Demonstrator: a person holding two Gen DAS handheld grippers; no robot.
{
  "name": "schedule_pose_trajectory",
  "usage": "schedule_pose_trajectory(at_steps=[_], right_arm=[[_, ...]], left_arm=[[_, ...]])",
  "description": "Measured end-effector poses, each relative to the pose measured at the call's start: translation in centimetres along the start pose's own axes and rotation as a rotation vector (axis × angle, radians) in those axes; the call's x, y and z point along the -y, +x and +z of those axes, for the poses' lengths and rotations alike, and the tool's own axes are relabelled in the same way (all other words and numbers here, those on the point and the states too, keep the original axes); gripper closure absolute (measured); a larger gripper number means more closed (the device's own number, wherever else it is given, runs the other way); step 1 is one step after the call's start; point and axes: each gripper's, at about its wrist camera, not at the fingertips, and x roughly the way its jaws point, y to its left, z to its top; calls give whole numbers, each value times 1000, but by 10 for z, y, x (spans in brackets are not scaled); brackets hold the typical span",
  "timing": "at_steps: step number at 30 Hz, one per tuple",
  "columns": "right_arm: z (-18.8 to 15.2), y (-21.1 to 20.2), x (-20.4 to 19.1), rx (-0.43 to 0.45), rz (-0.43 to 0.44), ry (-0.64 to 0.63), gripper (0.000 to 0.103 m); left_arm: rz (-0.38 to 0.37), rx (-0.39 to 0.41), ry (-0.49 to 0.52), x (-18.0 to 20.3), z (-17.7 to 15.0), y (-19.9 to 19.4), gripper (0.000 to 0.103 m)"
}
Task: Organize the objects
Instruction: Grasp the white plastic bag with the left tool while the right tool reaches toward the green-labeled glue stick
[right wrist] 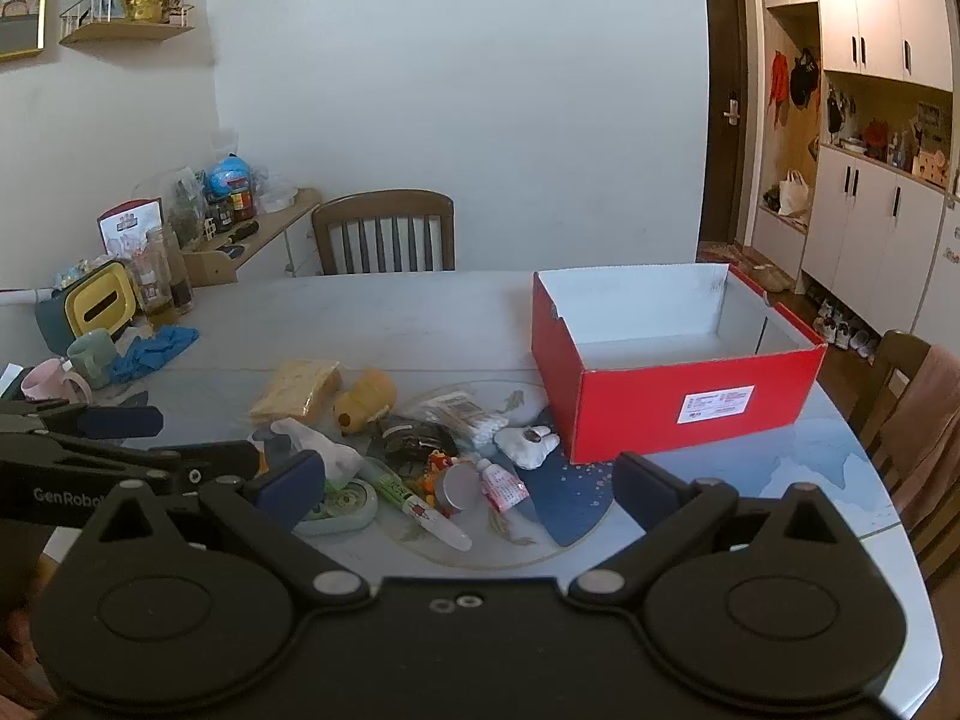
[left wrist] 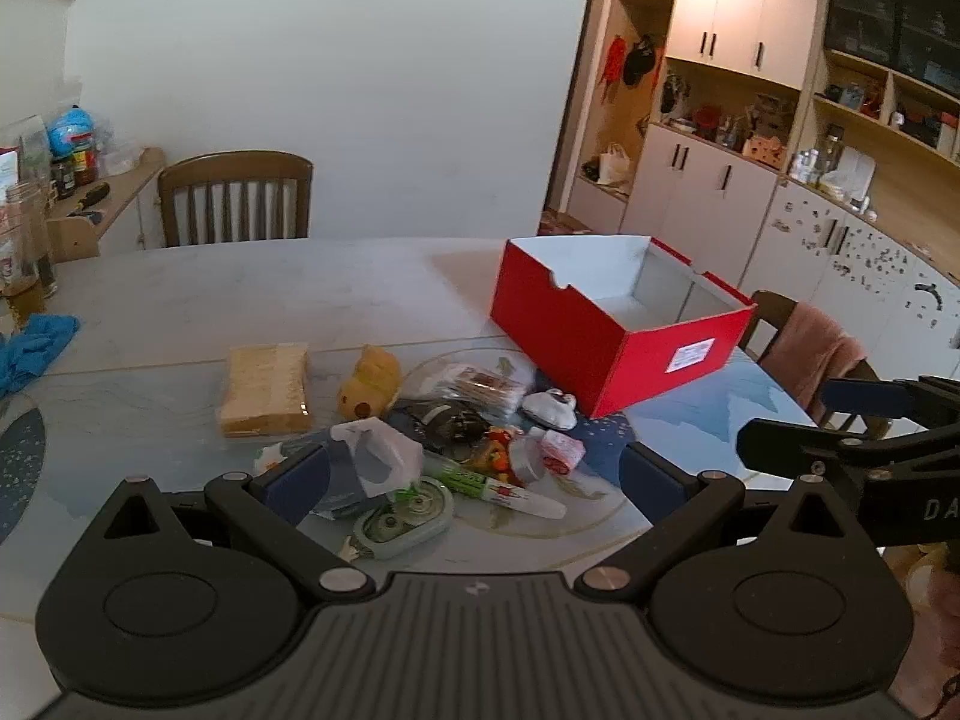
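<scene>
**Both grippers spread wide above a cluttered table**

The left gripper (left wrist: 474, 474) and right gripper (right wrist: 468, 483) hover with jaws fully apart, gripping nothing. Below them, on the pale marble-look table (right wrist: 390, 312), lies a heap of small things: a yellow rectangular sponge (left wrist: 266, 389), a yellow plush duck (left wrist: 369, 382), a clear bag of cotton swabs (right wrist: 465, 414) and a white tube with pink print (right wrist: 503, 486). The open red cardboard box with white inside (right wrist: 672, 396) stands just right of the heap, with nothing visible inside.
</scene>
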Motion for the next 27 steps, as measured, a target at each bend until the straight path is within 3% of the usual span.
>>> schedule_pose_trajectory(at_steps=[8, 27], right_arm=[[2, 7, -1, -12, 28, 12, 1], [8, 33, -1, -73, 63, -5, 5]], left_arm=[[66, -3, -7, -7, 4, -1, 0], [78, -6, 41, -7, 12, 7, 0]])
